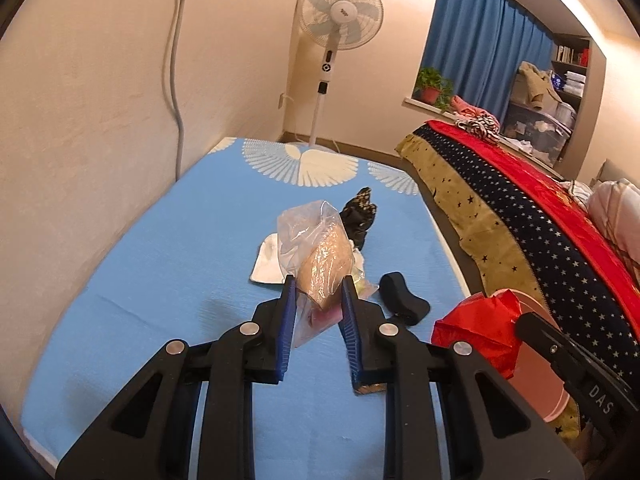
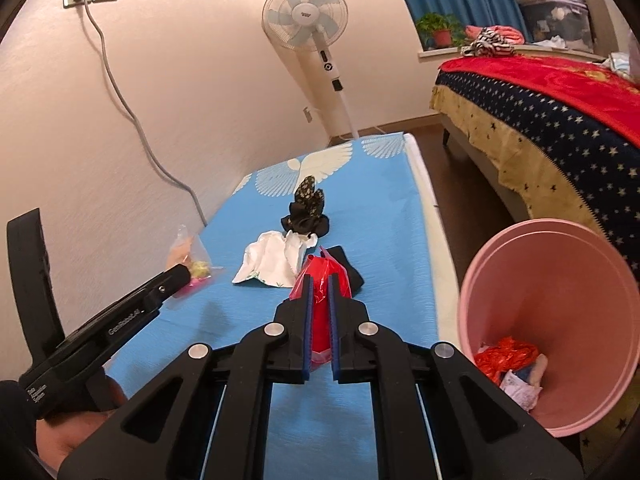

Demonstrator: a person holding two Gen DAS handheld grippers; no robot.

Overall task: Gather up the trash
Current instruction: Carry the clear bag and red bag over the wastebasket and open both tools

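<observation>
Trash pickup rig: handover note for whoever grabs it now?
Left gripper: shut on clear plastic bag, lifted off the blue mat.
Right gripper: shut on red plastic bag, beside the pink bin.
Done: bin already holds some red and paper trash.
Left: drop both bags in; white wrapper and black items remain on the mat.
</observation>
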